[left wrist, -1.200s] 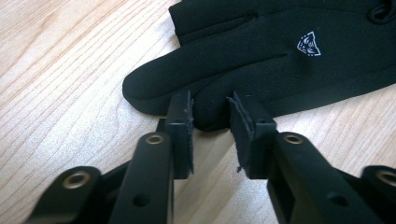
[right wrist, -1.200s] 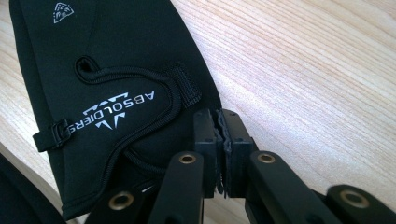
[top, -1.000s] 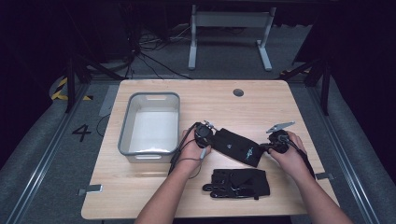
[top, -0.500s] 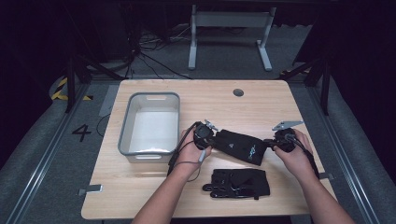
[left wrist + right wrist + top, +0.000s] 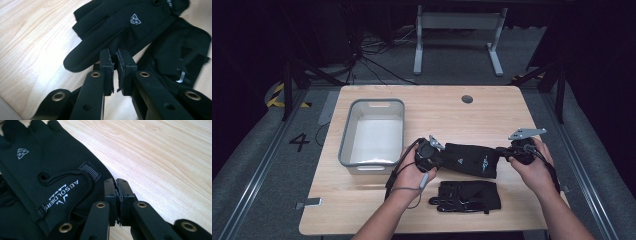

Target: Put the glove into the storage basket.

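Observation:
A black fingerless glove (image 5: 469, 159) hangs stretched between my two grippers, just above the table. My left gripper (image 5: 443, 156) is shut on its finger end; in the left gripper view the pads (image 5: 116, 58) pinch the edge of the glove (image 5: 120, 22) below its small logo. My right gripper (image 5: 502, 152) is shut on the cuff end; in the right gripper view the jaws (image 5: 116, 186) clamp the hem of the glove (image 5: 50, 170) beside the white lettering. A second black glove (image 5: 467, 196) lies flat on the table nearer the person, also seen under the held one (image 5: 180, 55).
A grey plastic bin (image 5: 372, 132) with nothing in it stands on the left of the wooden table (image 5: 437, 110). A round dark hole (image 5: 467, 99) sits near the far edge. Bare wood lies beyond the gloves and to the right.
Both hands have risen a little with the glove. The right hand has drawn to the right, pulling the glove out longer and more level between the grippers.

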